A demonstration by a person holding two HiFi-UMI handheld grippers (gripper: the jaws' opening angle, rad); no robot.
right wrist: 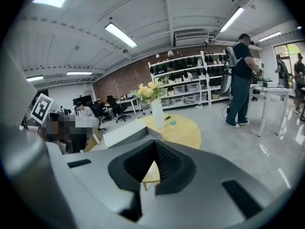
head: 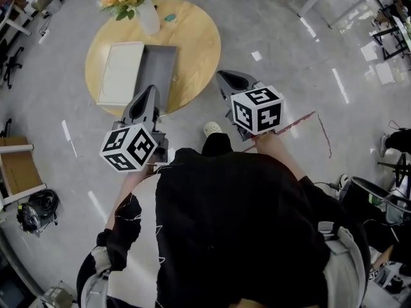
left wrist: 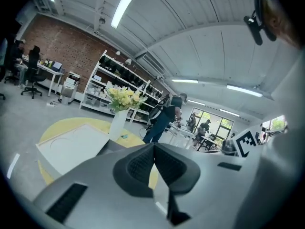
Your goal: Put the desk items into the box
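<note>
**Open workshop under a curved white ceiling**

A glossy grey floor [head: 276, 37] mirrors the long fluorescent tube lights [left wrist: 122, 6] fixed to the ribbed white ceiling [left wrist: 200, 46]. A red brick wall [left wrist: 62, 46] closes the far end, with tall white metal shelving racks [left wrist: 102, 87] before it. A round light-wood table [head: 192, 37] stands on open floor. Black office chairs [left wrist: 32, 78] sit near the wall. Daylight enters through large dark-framed windows [left wrist: 214, 123].
</note>
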